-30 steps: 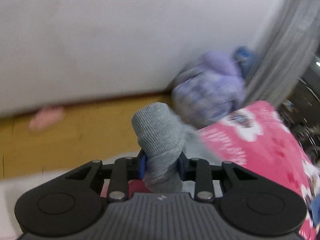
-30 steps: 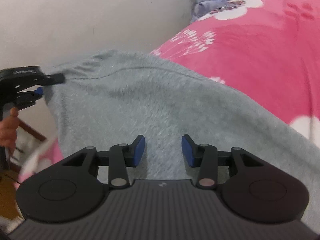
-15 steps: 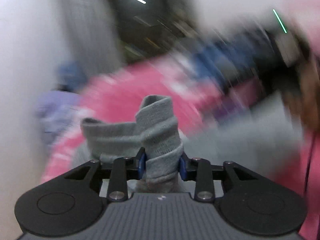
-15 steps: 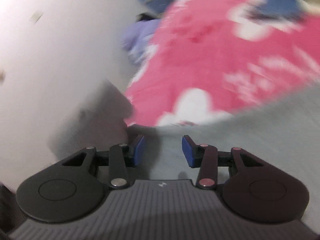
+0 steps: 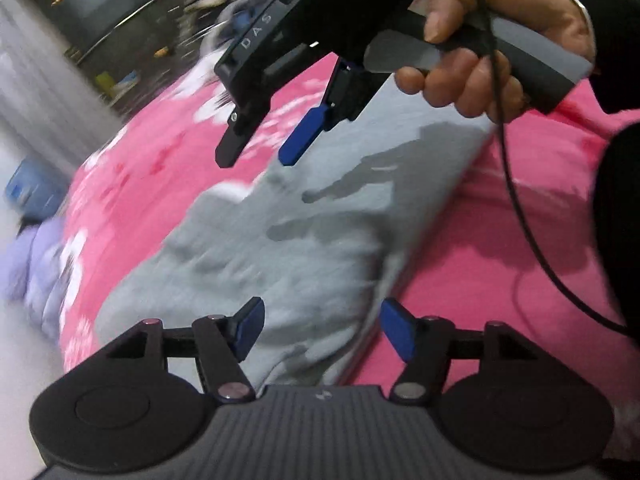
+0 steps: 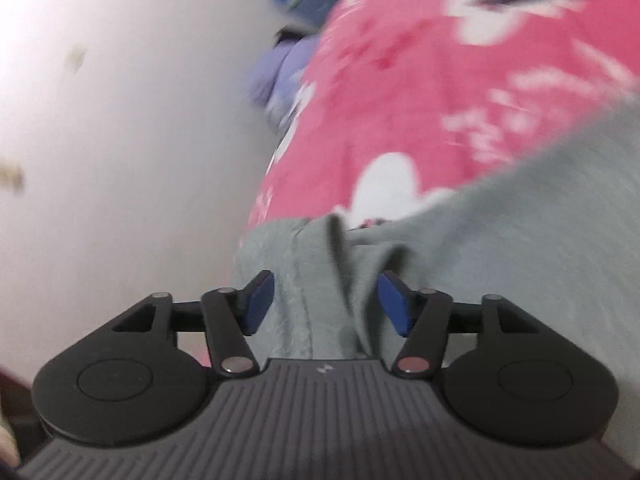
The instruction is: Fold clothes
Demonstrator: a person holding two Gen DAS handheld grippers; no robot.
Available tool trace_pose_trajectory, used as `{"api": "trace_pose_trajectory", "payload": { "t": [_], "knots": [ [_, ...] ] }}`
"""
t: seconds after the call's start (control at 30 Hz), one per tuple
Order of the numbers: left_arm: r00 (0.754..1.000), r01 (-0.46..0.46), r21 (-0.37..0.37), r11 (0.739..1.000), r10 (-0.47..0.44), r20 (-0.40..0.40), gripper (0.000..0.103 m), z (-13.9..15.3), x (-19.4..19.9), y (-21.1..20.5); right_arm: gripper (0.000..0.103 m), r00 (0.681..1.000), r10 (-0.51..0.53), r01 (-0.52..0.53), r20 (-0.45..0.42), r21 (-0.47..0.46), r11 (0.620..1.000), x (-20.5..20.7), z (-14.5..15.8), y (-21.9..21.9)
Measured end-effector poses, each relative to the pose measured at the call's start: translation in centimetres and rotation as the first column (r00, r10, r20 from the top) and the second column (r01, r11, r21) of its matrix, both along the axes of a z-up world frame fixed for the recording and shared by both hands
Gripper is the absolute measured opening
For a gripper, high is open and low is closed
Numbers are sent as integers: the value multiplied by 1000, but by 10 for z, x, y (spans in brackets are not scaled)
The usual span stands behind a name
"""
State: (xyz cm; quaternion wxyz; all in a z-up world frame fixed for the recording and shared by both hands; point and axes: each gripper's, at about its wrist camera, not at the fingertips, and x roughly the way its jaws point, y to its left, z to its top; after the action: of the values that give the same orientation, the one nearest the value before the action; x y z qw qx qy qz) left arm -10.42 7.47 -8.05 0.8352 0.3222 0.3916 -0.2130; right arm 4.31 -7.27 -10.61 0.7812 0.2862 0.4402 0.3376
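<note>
A grey knit garment lies spread on the pink blanket. My left gripper hovers over its near edge. Its jaws are opening and the blue pads stand clear of the cloth below them. A hand holds my right gripper above the garment's far end, its fingers apart with nothing between them. In the right wrist view a bunched fold of the grey garment rises between the opening jaws of the right gripper; neither pad presses on it.
The pink blanket has white flower prints and runs along a white wall. A lilac garment and a blue item lie at the blanket's far left. A black cable hangs from the right handle beside a dark sleeve.
My left gripper was shut on a fold of the grey cloth; it has swung round and let go, and the cloth now lies on the blanket. The right jaws have widened.
</note>
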Motion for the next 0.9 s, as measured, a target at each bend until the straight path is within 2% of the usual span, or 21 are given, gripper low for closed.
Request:
{"api": "trace_pose_trajectory", "payload": {
  "t": [0.1, 0.17, 0.33, 0.43, 0.53, 0.57, 0.63, 0.67, 0.73, 0.77, 0.83, 0.9],
  "knots": [
    [994, -106, -15, 994, 106, 2, 65, -5, 7, 18, 65, 995, 80, -74, 64, -104, 992, 15, 1, 37],
    [987, -158, -41, 987, 158, 9, 65, -5, 9, 31, 65, 992, 112, -100, 65, -163, 982, 25, -6, 56],
    [968, -246, -104, 964, 249, 13, 64, -1, 11, 61, 65, 967, 253, -245, 35, -151, 958, 19, -9, 79],
    [958, -282, -142, 949, 285, 3, 64, -2, 8, 78, 63, 961, 275, -268, 9, -202, 942, 5, -14, 83],
    [950, -309, -171, 936, 314, -1, 64, -8, 10, 90, 61, 975, 224, -223, -14, -169, 960, 2, -21, 74],
    [947, -317, -174, 933, 320, -9, 64, -12, 12, 94, 58, 979, 200, -203, -31, -154, 967, 3, -22, 71],
    [940, -340, -178, 923, 339, -37, 63, -15, 2, 98, 18, 986, 155, -162, -68, -124, 979, 3, -24, 64],
    [935, -355, -182, 917, 351, -55, 61, -17, 3, 104, 12, 986, 135, -144, -94, -97, 985, 3, -22, 60],
    [930, -367, -204, 907, 361, -69, 58, -9, 0, 110, 10, 987, 91, -89, -135, 20, 996, -5, -10, 45],
    [929, -370, -228, 901, 364, -67, 57, -2, -2, 113, 10, 988, 79, -73, -133, 50, 996, -12, 0, 38],
    [924, -381, -286, 879, 371, -90, 58, 8, 1, 121, 10, 992, 46, -39, -119, 57, 998, -25, 13, 27],
    [918, -396, -341, 853, 378, -122, 58, 15, 5, 125, 10, 989, 15, -12, -145, 16, 1000, -31, 5, 18]
  ]
}}
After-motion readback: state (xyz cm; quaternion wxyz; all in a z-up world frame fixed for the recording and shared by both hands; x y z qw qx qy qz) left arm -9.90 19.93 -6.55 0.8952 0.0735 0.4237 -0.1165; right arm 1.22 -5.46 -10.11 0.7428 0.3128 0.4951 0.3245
